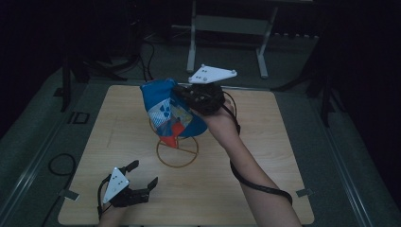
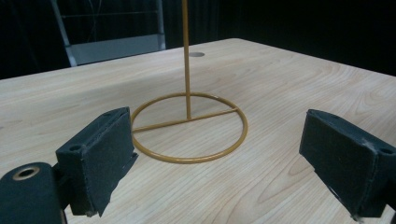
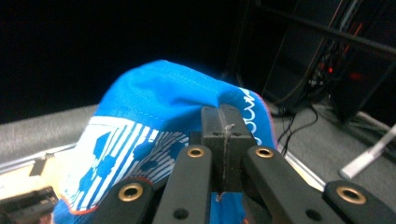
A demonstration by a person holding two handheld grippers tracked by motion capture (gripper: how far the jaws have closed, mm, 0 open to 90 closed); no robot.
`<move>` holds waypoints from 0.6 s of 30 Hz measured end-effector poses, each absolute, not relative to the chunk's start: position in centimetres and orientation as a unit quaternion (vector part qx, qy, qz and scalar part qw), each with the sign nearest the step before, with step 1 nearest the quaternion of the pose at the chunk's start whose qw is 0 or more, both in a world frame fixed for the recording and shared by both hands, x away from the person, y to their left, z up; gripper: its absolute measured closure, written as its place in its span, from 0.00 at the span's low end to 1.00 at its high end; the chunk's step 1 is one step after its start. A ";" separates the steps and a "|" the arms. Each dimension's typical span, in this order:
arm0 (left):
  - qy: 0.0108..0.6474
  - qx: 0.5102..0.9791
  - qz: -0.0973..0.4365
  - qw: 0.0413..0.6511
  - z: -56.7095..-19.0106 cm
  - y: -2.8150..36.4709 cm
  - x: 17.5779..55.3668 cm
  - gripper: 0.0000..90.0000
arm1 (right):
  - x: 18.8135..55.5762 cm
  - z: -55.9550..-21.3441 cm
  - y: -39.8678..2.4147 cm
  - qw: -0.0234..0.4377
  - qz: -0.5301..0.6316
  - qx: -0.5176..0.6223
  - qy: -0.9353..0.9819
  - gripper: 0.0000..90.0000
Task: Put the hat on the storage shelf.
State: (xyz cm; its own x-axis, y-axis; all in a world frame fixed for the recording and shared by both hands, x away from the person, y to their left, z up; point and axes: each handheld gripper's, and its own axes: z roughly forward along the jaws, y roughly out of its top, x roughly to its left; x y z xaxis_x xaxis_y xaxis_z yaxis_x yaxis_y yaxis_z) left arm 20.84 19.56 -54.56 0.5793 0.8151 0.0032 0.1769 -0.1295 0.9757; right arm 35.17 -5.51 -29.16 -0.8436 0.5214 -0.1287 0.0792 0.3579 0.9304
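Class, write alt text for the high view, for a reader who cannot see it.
The right gripper holds a blue patterned cap above a gold wire stand on a wooden table. The left gripper rests open near the table's front left.

Black pads (image 2: 100,161) spread wide, low over the wooden table (image 2: 289,93). Just ahead between them, a gold wire stand (image 2: 189,128): ring base flat, thin rod upright.

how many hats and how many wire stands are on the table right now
1 hat, held up over the table in the right gripper, fingers closed on its fabric. 1 wire stand, its ring base on the table's middle, ahead of the open left gripper.
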 end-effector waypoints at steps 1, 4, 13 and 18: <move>0.360 0.692 0.288 0.556 -54.6 19.6 20.8 0.11 | 35.4 -29.5 -5.3 0.206 0.529 0.190 0.801 1.00; 0.362 0.690 0.288 0.557 -54.6 19.8 20.8 0.11 | 36.0 -30.4 -5.0 0.196 0.520 0.196 0.808 1.00; 0.365 0.689 0.283 0.559 -54.6 19.9 20.9 0.11 | 37.0 -32.1 -5.3 0.179 0.509 0.212 0.815 1.00; 0.368 0.688 0.281 0.559 -54.7 19.9 20.9 0.12 | 37.3 -32.9 -5.6 0.177 0.503 0.218 0.818 1.00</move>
State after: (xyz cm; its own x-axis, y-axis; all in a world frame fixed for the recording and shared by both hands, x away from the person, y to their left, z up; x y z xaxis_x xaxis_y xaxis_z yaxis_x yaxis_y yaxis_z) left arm 20.92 19.94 -54.67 0.5716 0.8202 -0.0241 0.1917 -0.1050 0.9758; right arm 37.26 -5.64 -32.94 -0.8426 0.5339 -0.0707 0.1779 0.3998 0.8992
